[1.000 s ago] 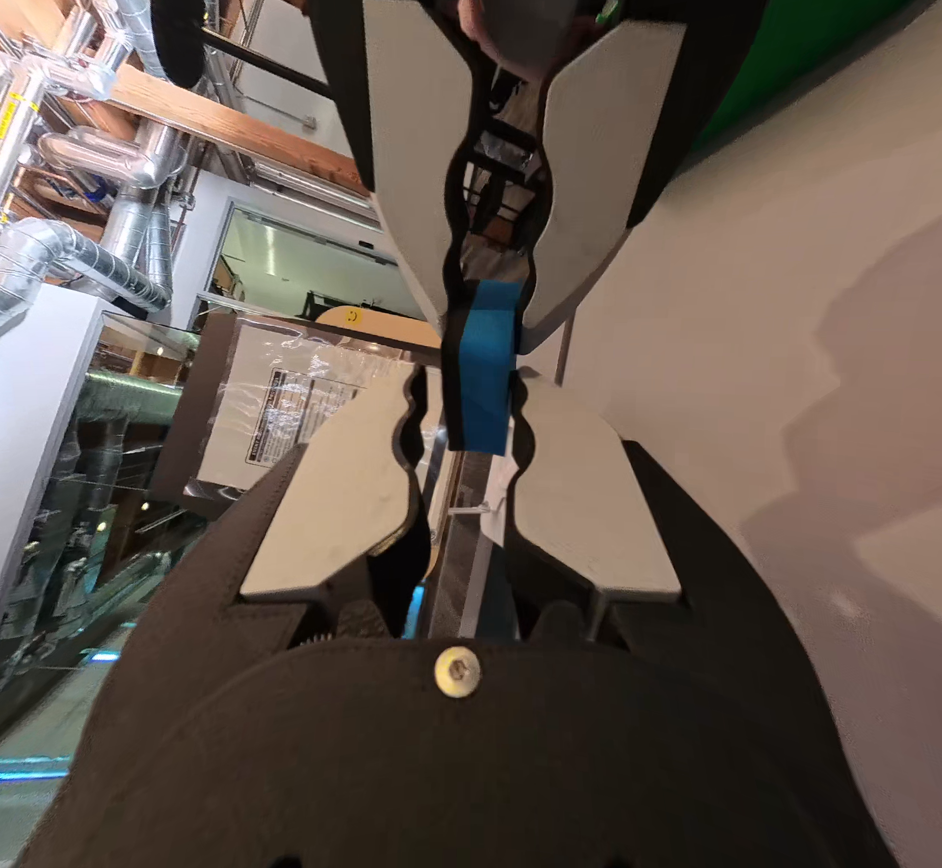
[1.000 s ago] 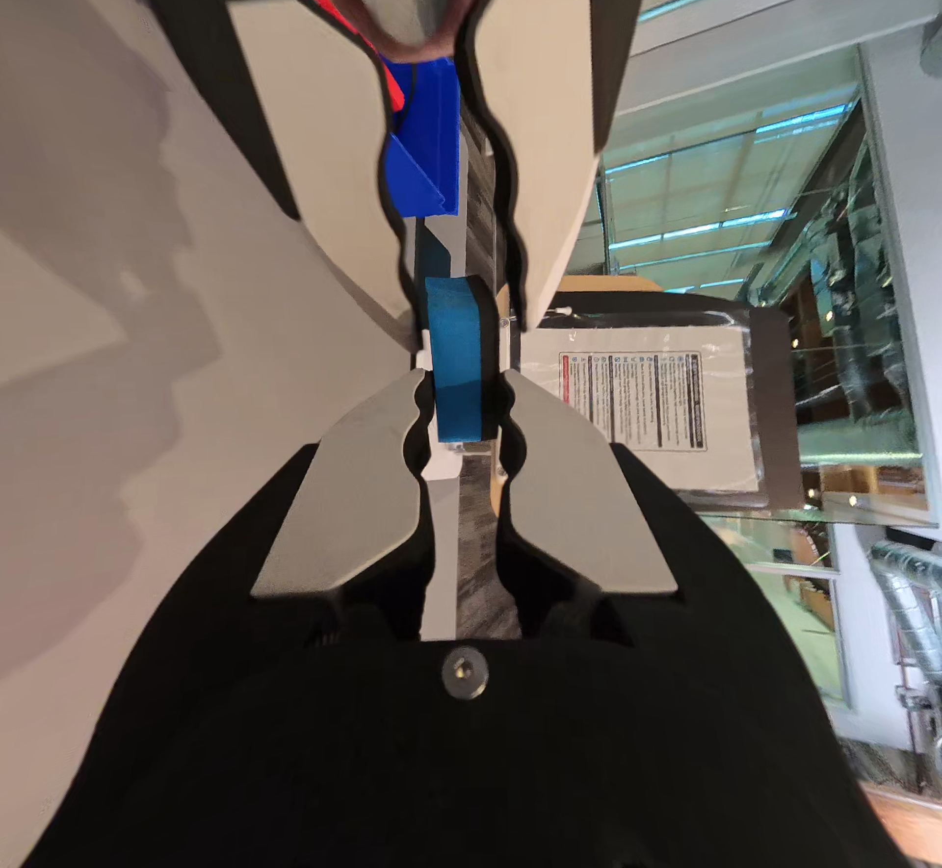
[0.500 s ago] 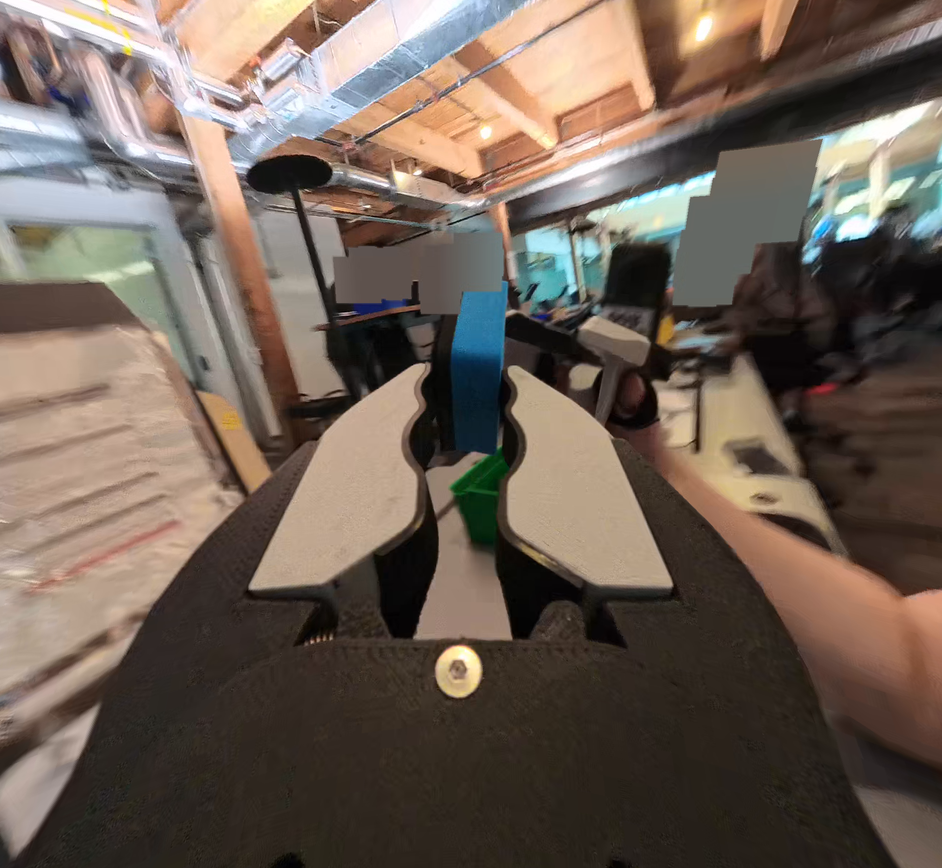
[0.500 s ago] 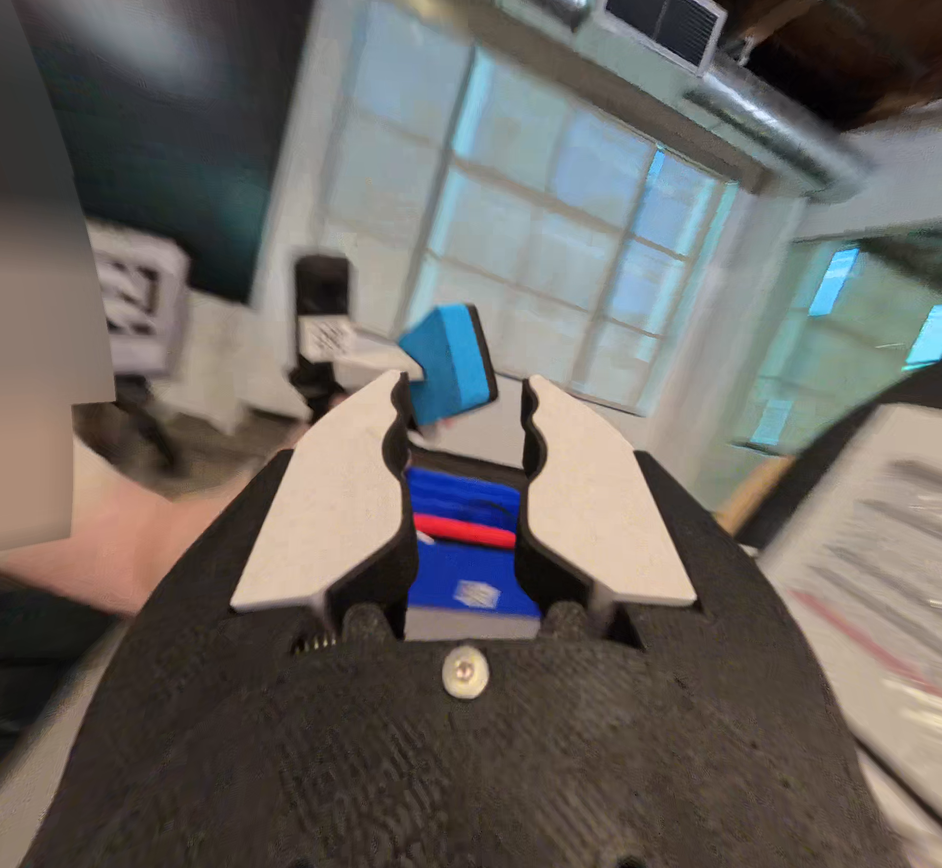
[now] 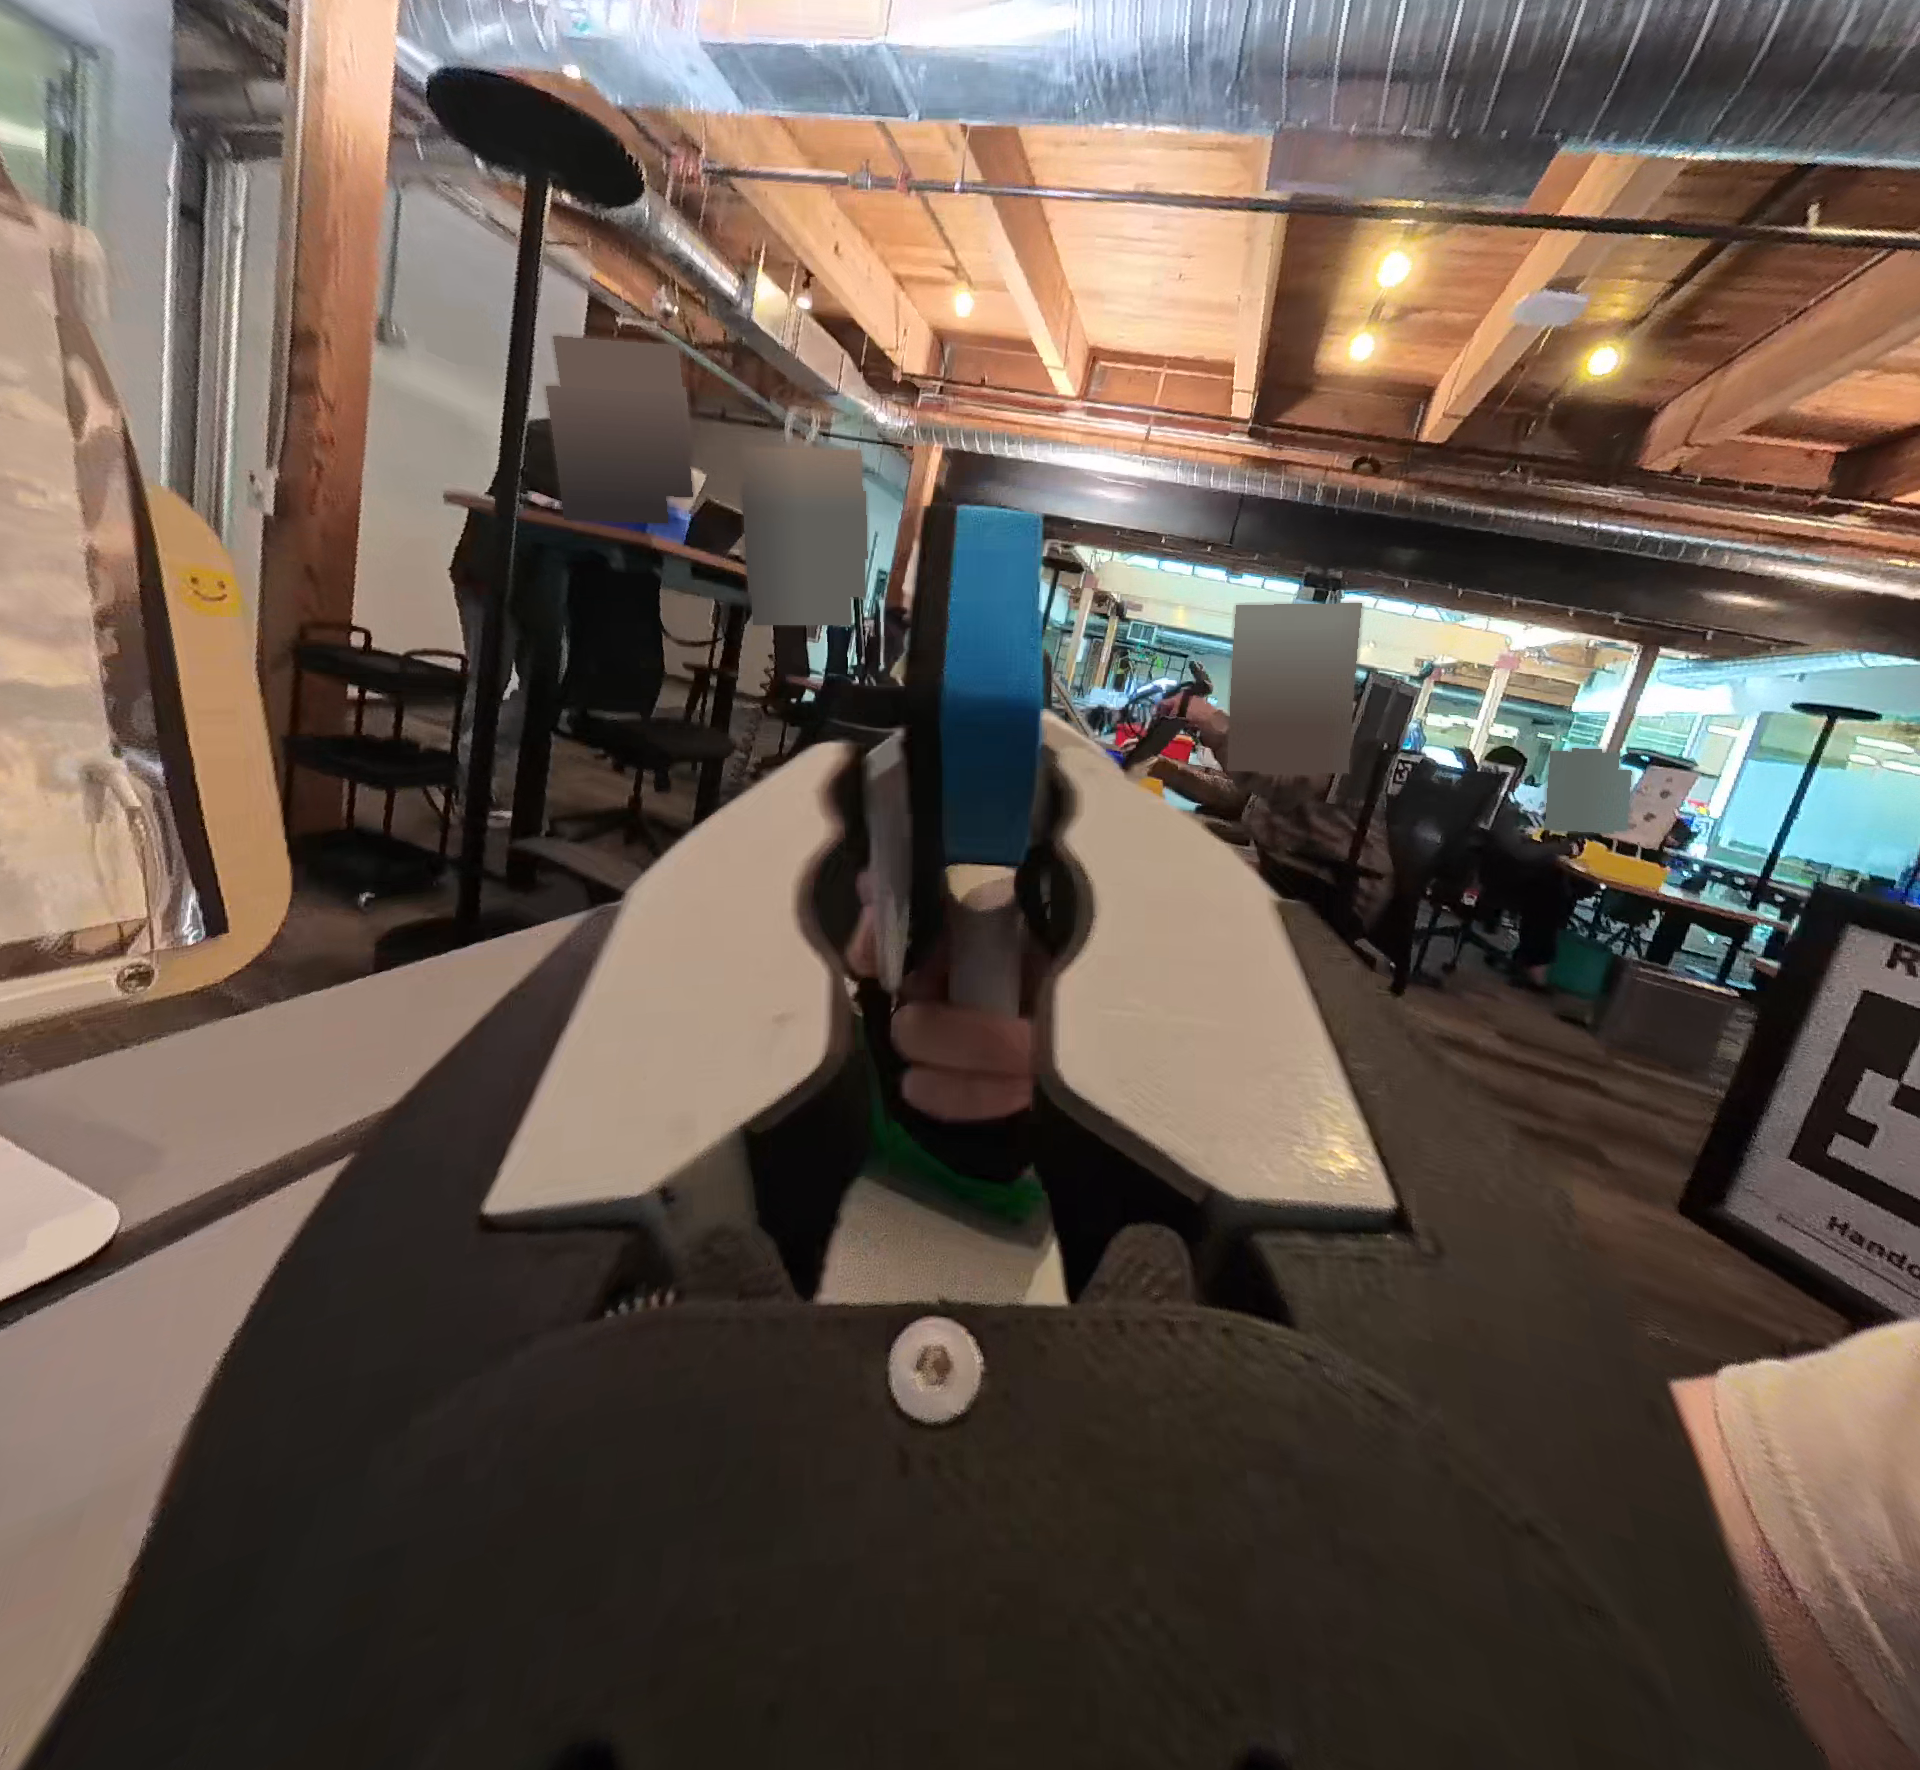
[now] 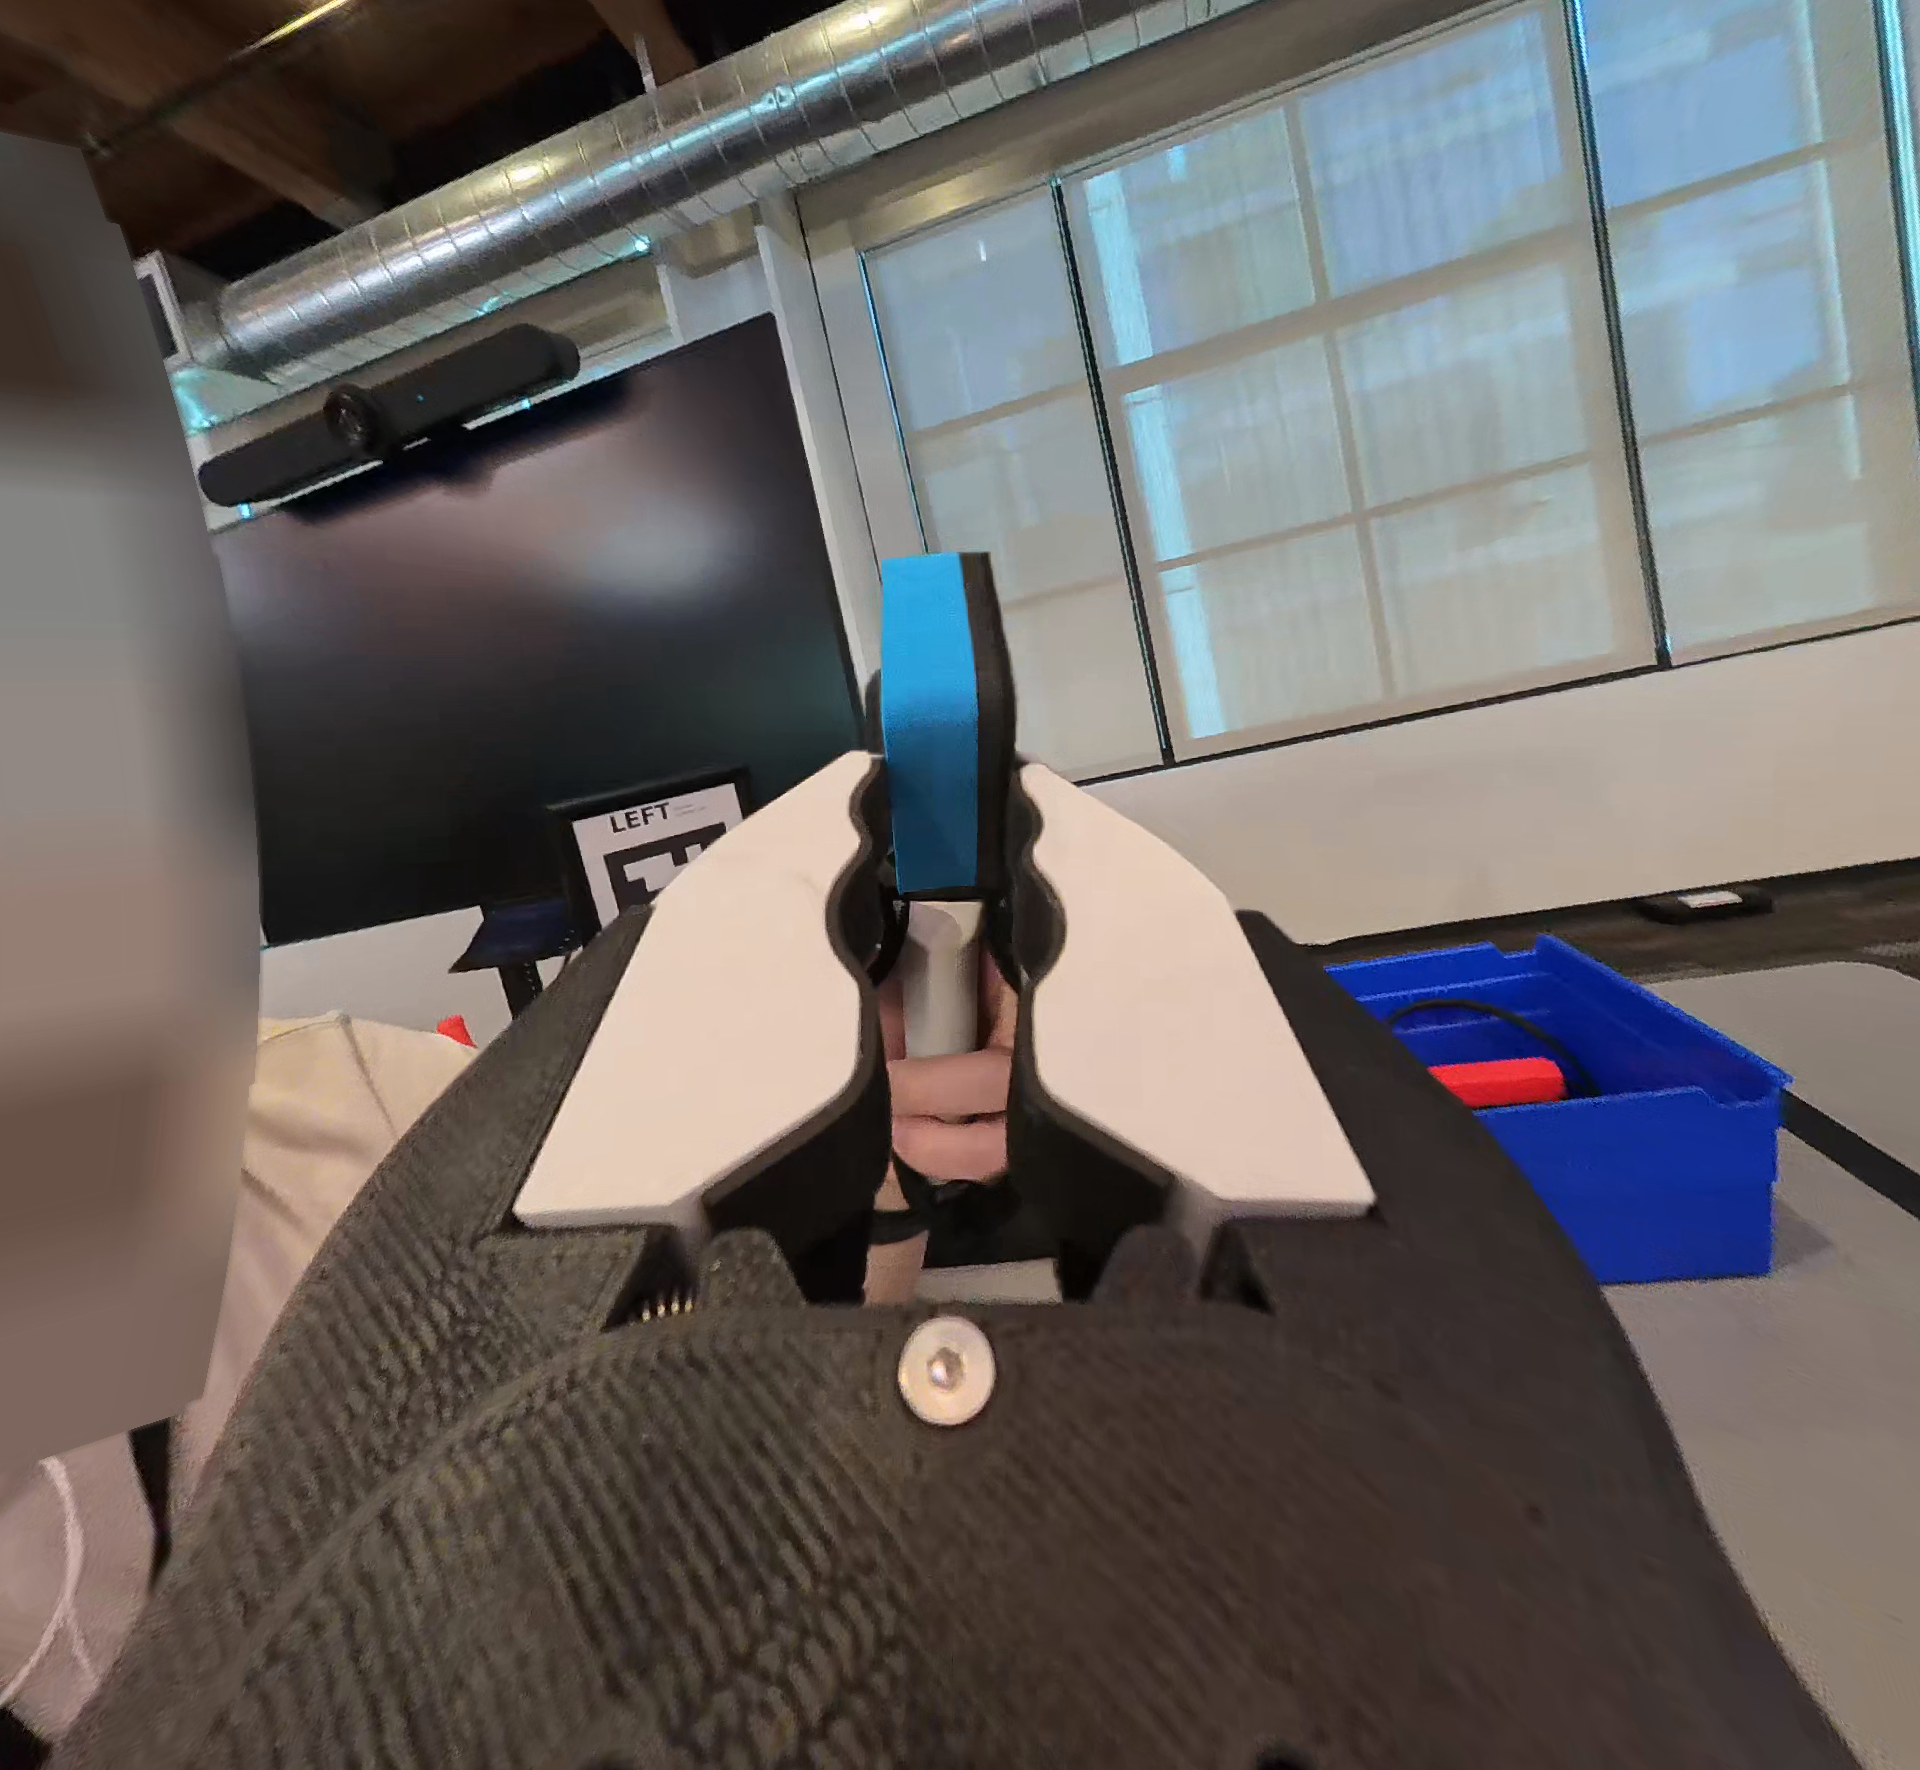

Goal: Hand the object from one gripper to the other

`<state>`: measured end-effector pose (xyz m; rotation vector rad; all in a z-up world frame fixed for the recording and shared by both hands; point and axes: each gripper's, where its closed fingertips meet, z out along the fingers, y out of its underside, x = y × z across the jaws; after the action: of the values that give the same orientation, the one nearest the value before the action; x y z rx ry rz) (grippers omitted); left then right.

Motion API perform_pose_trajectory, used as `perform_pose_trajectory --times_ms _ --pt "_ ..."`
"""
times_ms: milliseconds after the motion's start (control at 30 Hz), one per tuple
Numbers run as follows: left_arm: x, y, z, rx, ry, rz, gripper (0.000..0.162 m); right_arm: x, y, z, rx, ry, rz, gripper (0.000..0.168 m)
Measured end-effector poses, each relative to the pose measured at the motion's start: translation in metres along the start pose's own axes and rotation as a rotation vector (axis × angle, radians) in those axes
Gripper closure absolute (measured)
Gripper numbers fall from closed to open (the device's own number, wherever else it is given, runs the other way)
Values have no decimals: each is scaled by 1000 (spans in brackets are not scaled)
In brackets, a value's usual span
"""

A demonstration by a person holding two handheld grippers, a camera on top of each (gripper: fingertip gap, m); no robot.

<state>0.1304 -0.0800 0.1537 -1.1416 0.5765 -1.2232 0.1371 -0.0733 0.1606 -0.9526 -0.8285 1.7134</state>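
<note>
A blue-and-black foam block (image 5: 982, 681) stands upright between both grippers, which meet tip to tip. In the right wrist view, my right gripper (image 6: 943, 775) is shut on the lower part of the block (image 6: 930, 733). In the left wrist view, my left gripper (image 5: 945, 764) is slightly open around the block. One grey finger (image 5: 885, 868) of the right gripper shows between the left gripper's left finger and the block's black side. Each view shows the other gripper's grey handle (image 5: 982, 941) (image 6: 940, 972) in a hand below the block.
A blue bin (image 6: 1621, 1170) holding a red item (image 6: 1496, 1081) sits on the grey table (image 6: 1766, 1408) to the right. A green bin (image 5: 956, 1190) shows between the left fingers. Framed marker cards (image 5: 1829, 1118) (image 6: 644, 847) stand nearby. People sit at desks far behind. Less than 4 cm separates the two grippers' tips.
Half a second ago the left gripper held the block alone and the right gripper was open. Now the grippers are together again, the right has closed on the block and the left has widened.
</note>
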Motion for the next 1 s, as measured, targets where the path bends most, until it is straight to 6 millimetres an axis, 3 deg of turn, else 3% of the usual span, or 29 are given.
perform_pose_trajectory --times_ms 33,67,133,167,233,300,333,400,500,633,733,867,1000 --pt "-4 0 0 -8 -11 -7 112 1 -8 -7 7 20 6 148" --pt "-8 -1 -1 -22 -28 -3 105 2 -19 -18 8 70 0 148" --pt "-12 -8 -6 -22 -40 26 107 7 -45 -53 -33 288 -102 147" --pt "-13 -13 -9 -20 -50 47 110 10 -58 -80 -76 459 -201 147" --pt "-14 -19 -14 -38 -66 91 116 17 -76 -158 -216 887 -337 147" --pt "-16 -23 -18 -68 -88 140 117 13 -87 -254 -285 1311 -339 147" --pt "-17 -24 -21 -78 -99 160 118 7 -87 -295 -265 1449 -266 147" --pt "-19 -27 -25 -92 -121 189 120 2 -73 -355 -189 1573 -55 147" --pt "-17 -30 -29 -111 -125 207 120 11 -30 -419 -230 1689 215 147" --pt "-8 -34 -32 -111 -113 232 121 43 20 -432 -346 1618 440 147" --pt "-7 -36 -35 -129 -129 262 118 55 34 -442 -451 1677 466 145" --pt "-14 -47 -51 -165 -211 356 116 49 11 -433 -414 1709 394 131" --pt "-55 -62 -106 -349 -526 513 120 25 -46 -402 -295 1720 93 124"
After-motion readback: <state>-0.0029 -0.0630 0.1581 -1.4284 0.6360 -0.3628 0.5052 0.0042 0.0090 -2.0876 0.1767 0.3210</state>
